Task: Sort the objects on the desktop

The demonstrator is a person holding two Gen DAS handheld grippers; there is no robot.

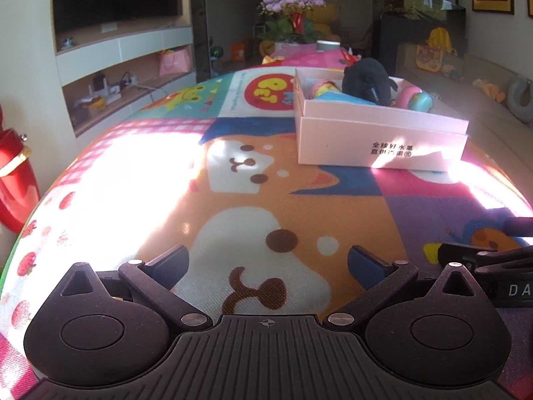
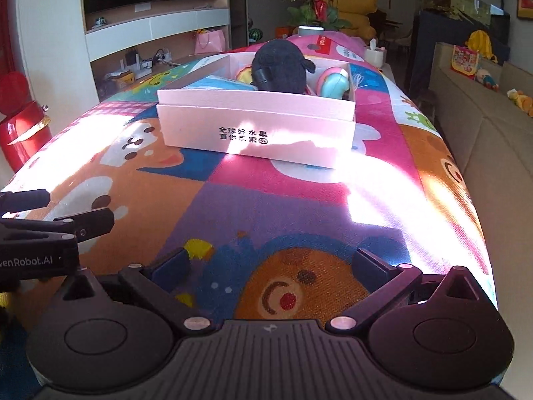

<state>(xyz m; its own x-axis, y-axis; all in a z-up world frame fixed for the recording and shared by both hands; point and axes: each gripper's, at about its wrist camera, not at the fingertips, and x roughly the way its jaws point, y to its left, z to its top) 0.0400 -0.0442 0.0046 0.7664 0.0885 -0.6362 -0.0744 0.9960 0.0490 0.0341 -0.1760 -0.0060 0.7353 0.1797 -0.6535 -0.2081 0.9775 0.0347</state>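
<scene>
A: Hovering low over the worktop (image 1: 433, 206), the left claw (image 1: 268, 263), jaws spread wide, blue ribbed pads gripping nothing.

B: Hanging likewise, the right claw (image 2: 271, 263), fingers parted and empty, matte black plastic with ridged housing.

A: Covering the worktop, a woven cartoon-print cloth (image 1: 240, 200) in orange, pink and purple patches, showing a coarse weave and bright sun patches.

B: Sitting farther back on that cloth, a shallow pale pink cardboard box (image 2: 256, 126) with black printed characters on its front wall, well apart from both claws.

A: Lying inside the box, a fuzzy black rounded plush toy (image 1: 366, 80), bulging above the rim.

B: Resting beside the plush, a smooth glossy teal-and-pink rounded toy (image 2: 334, 85), against the box's right end.

A: Lying flat at the other end, a light blue packet (image 2: 216, 83), with a small yellow-and-pink rounded item (image 1: 324, 88) just behind; material hard to tell.

B: Poking in from the left edge of the right wrist view, the black linkage of the left claw (image 2: 83, 223).
</scene>
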